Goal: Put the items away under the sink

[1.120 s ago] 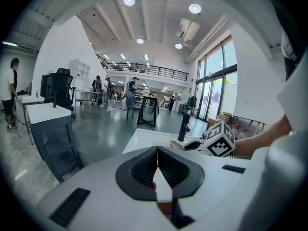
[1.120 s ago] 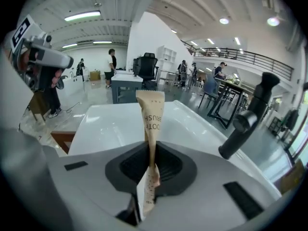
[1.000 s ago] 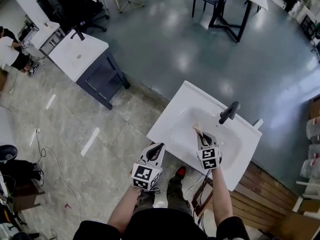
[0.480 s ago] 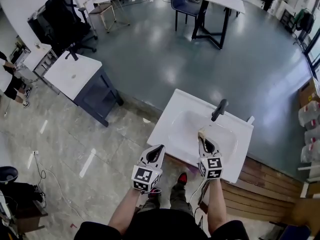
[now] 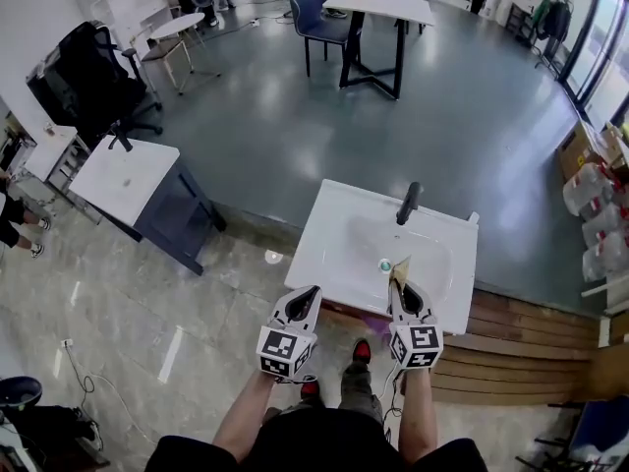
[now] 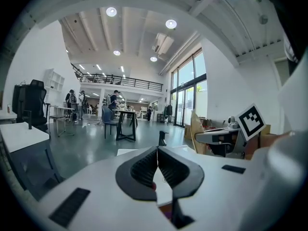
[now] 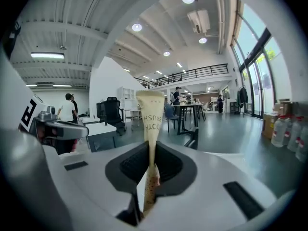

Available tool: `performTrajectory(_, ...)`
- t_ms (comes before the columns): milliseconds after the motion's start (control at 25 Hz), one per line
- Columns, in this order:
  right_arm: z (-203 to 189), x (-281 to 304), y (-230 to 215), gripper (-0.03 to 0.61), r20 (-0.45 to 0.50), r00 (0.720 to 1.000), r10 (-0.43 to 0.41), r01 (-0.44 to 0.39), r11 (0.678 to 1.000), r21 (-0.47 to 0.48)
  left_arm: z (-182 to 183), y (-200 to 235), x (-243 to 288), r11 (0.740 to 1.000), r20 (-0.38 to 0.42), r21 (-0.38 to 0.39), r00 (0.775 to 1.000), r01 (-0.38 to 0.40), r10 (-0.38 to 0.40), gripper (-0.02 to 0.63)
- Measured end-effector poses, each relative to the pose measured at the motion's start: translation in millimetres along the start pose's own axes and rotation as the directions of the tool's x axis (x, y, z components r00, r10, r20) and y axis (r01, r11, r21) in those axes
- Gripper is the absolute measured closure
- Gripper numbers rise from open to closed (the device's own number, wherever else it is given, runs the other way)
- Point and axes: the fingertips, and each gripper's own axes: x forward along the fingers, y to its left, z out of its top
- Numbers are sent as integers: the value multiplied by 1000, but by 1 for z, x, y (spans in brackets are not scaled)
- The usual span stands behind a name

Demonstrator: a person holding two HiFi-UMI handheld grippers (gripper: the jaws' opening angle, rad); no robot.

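Note:
A white sink [image 5: 334,224] with a black faucet [image 5: 406,204] stands in front of me, on a vanity. My right gripper [image 5: 403,285] is shut on a beige toothbrush package [image 7: 151,119] that sticks up between its jaws, printed "TOOTHBRUSH". In the head view this package [image 5: 399,267] hovers over the sink's front part, beside the green drain [image 5: 386,265]. My left gripper [image 5: 307,297] hangs at the sink's front edge, jaws shut with nothing between them [image 6: 157,165]. The cabinet under the sink is hidden.
A second white sink unit on a dark cabinet [image 5: 133,182] stands to the left. Wooden planks [image 5: 531,342] lie right of the sink. Water jugs [image 5: 590,187] stand at far right. Tables and chairs [image 5: 369,13] fill the back. A person's legs [image 5: 18,226] show at far left.
The head camera has tilted up and back, so the sink sits further away. Both grippers have drawn back toward the sink's front edge, the right one still holding the package.

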Motion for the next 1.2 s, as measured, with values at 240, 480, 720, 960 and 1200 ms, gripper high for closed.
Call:
performTrajectory(240, 2, -38, 0, 532, 38, 997, -73, 70, 995, 64, 6, -18, -11, 998, 10, 21, 998, 66, -66, 604)
performTrajectory(480, -4, -72, 5, 534, 39, 990, -137, 134, 989, 65, 4, -35, -24, 991, 19, 31, 992, 128, -129, 604)
performTrajectory(720, -15, -104, 6, 534, 42, 981, -187, 183, 979, 91, -14, -52, -29, 983, -6, 29, 984, 179, -179, 604)
performTrajectory(960, -38, -128, -5, 534, 7, 978, -210, 208, 972, 114, -29, -79, -25, 978, -36, 15, 978, 208, -207, 604)
performTrajectory(1200, -71, -141, -19, 534, -51, 981, -189, 195, 971, 141, -58, -102, -21, 980, -92, -16, 976, 197, -198, 604)
